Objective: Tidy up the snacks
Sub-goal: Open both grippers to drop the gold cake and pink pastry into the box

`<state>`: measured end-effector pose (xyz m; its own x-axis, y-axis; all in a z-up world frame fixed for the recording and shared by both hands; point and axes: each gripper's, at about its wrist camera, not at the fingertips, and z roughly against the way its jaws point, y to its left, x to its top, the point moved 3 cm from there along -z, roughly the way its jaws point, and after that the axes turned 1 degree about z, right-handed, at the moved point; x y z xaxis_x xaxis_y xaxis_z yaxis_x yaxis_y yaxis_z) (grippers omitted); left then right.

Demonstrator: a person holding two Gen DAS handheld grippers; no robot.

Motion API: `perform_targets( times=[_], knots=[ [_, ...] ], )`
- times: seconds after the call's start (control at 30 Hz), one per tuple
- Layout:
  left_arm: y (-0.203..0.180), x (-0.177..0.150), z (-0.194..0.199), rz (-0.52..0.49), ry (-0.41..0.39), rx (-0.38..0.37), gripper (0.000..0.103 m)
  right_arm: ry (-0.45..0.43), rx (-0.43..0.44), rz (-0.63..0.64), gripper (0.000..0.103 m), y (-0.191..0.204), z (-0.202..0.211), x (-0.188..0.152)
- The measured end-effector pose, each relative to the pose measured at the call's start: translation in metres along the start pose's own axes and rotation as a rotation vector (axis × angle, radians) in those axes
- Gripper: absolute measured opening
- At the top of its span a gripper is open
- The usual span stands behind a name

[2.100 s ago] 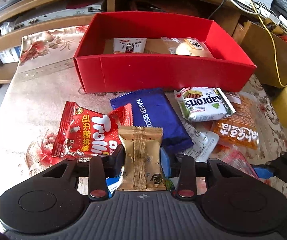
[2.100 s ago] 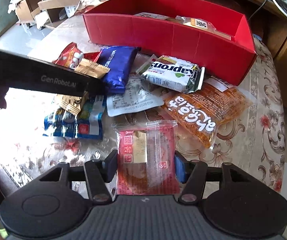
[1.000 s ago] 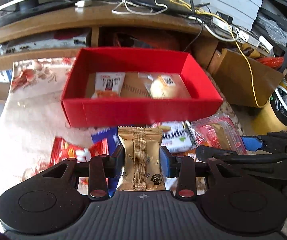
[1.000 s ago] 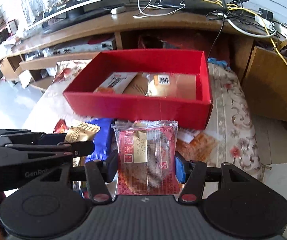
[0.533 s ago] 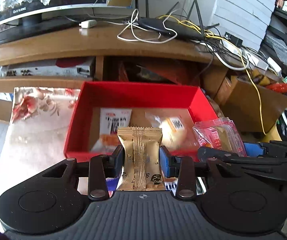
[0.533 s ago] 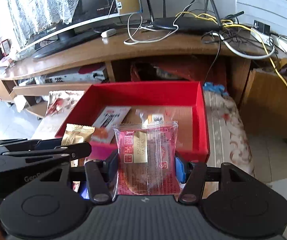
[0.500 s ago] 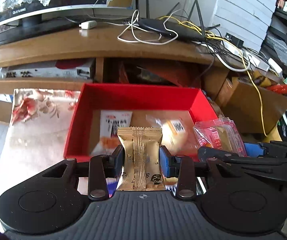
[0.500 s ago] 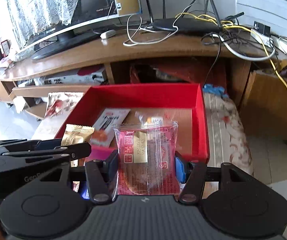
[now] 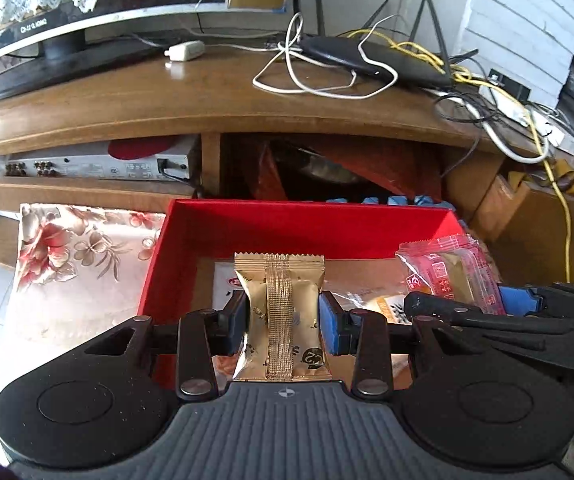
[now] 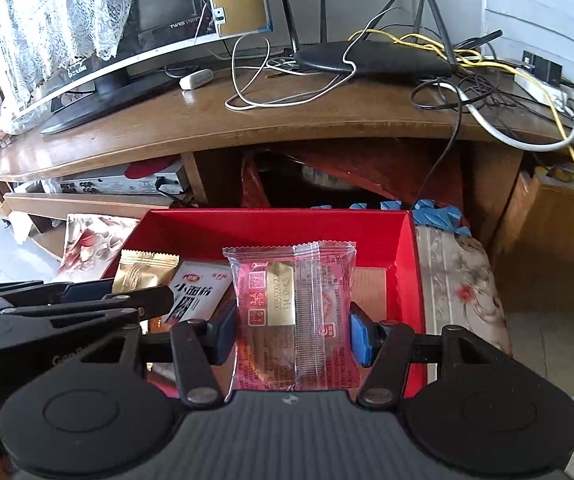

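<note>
My left gripper (image 9: 283, 322) is shut on a gold snack packet (image 9: 281, 300), held upright over the open red box (image 9: 307, 226). My right gripper (image 10: 291, 330) is shut on a red clear-wrapped cake packet (image 10: 293, 316), also above the red box (image 10: 271, 226), to the right of the left one. In the left wrist view the red packet (image 9: 447, 274) and right gripper show at the right; in the right wrist view the gold packet (image 10: 143, 270) shows at the left. A white packet (image 10: 199, 292) and a bun packet (image 9: 383, 304) lie inside the box.
The box sits on a floral cloth (image 9: 71, 264) in front of a wooden TV stand (image 9: 167, 104). A monitor (image 9: 87, 8), router (image 10: 371, 60) and tangled cables (image 9: 507, 112) sit on top. A cardboard box (image 10: 547, 240) stands at the right.
Both grippers moved forward with their packets, from in front of the red box to above its inside. The loose snacks on the cloth dropped out of view.
</note>
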<state>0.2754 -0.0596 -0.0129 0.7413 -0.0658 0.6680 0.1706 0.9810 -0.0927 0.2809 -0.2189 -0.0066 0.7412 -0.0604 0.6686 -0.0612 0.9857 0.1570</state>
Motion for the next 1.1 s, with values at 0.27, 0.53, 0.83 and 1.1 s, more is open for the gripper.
perform_targets(
  times=[0.27, 0.53, 0.83, 1.1],
  knots=[
    [0.003, -0.004, -0.023, -0.002, 0.039, 0.028, 0.044, 0.036, -0.017, 0.027, 0.056, -0.001, -0.027, -0.001],
    [0.005, -0.009, -0.032, -0.018, 0.057, 0.052, 0.045, 0.064, -0.032, 0.053, 0.057, 0.002, -0.042, -0.006],
    [0.005, -0.011, -0.032, -0.036, 0.053, 0.073, 0.053, 0.067, -0.047, 0.073, 0.057, 0.003, -0.044, -0.008],
    [0.004, -0.009, -0.024, -0.048, 0.032, 0.078, 0.061, 0.044, -0.076, 0.087, 0.058, 0.002, -0.038, -0.008]
  ],
)
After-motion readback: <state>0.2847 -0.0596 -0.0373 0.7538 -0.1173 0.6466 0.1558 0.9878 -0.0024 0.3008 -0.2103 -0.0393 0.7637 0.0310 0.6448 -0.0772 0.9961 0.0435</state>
